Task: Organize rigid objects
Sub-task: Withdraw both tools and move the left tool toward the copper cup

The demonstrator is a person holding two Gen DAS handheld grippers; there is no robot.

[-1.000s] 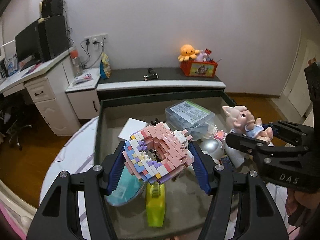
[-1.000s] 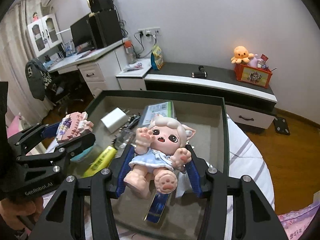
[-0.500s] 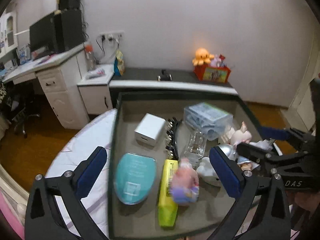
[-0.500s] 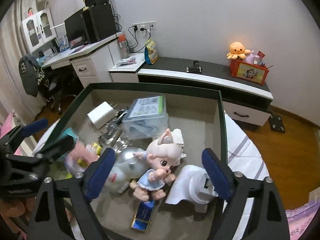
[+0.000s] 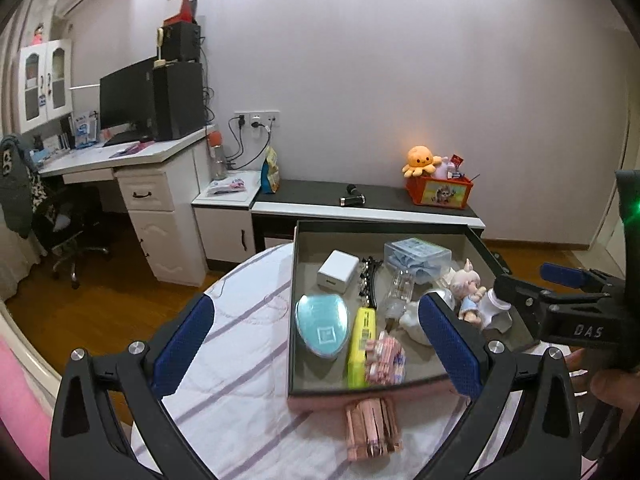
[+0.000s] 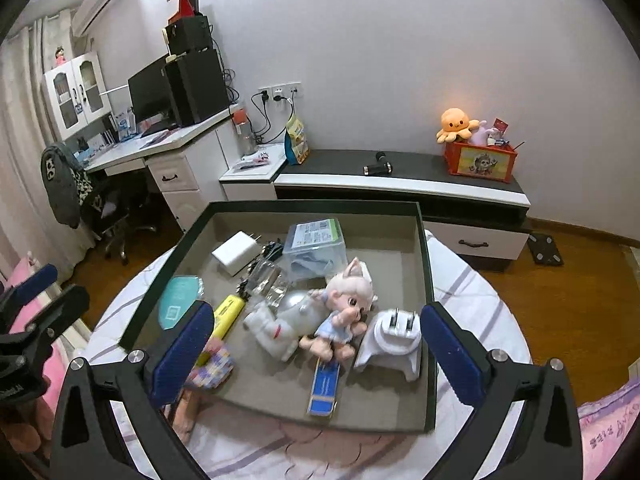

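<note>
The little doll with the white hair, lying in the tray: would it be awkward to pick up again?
Probably a bit. The doll looks like hard, glossy plastic, so likely stiff and somewhat slippery. Its head is large against a small body, so it may swing or tip when gripped low. It lies on its side against the astronaut figure, crowding one side.

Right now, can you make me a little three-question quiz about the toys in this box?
1. True or false: the doll lies inside the tray.
2. Which thing touches the yellow highlighter? A) white charger B) pink brick model C) orange octopus
3. Fill in: both the left gripper and the right gripper have their jaws ____.

Key:
1. True. It rests beside the silver astronaut figure.
2. B. The pink brick model lies right against it; the white charger sits farther back.
3. Open, with nothing held.
</note>
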